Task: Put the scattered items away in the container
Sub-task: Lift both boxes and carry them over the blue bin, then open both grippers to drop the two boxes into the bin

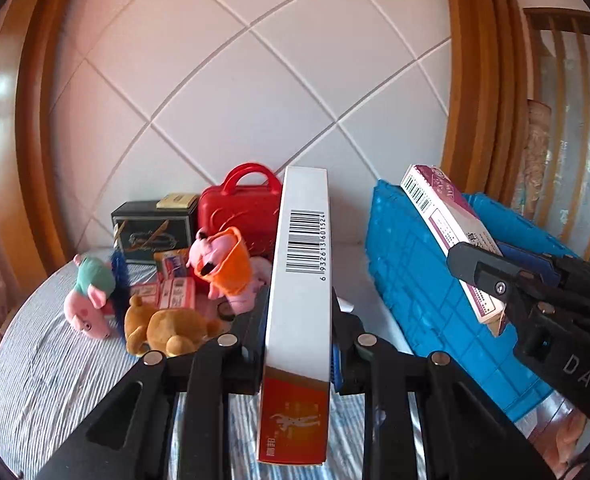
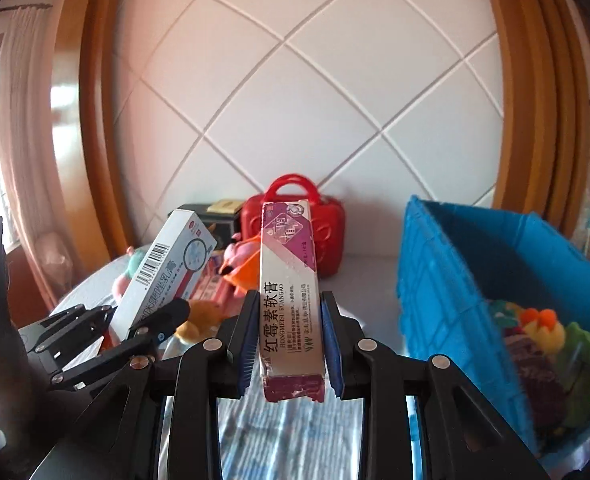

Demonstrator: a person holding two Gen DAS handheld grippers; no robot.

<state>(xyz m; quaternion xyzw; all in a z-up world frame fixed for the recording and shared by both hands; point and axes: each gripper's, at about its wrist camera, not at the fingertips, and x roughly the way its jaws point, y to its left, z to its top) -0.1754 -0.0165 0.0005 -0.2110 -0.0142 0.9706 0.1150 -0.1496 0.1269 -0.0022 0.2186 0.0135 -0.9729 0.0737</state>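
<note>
A white and red carton (image 1: 299, 312), barcode 6932613601524 printed along its edge, is clamped upright between the pads of the left gripper (image 1: 298, 340). A purple and cream ointment box (image 2: 291, 300), lettered "红霉素软膏 HONGMEISU RUANGAO", is pinched in the closed right gripper (image 2: 289, 340). Both are held above a striped cloth (image 1: 55, 368). To the right, a blue crate (image 2: 447, 280) is seen with soft toys already inside. Scattered further back on the cloth are a brown plush bear (image 1: 167, 328), a pink plush pig (image 1: 91, 300), small red packets (image 1: 175, 292) and a pink toy with an orange cup (image 1: 223, 260). Behind them, against the tiled wall (image 1: 255, 80), a black tin (image 1: 155, 228) and a red toy handbag (image 1: 239, 208) are set.
</note>
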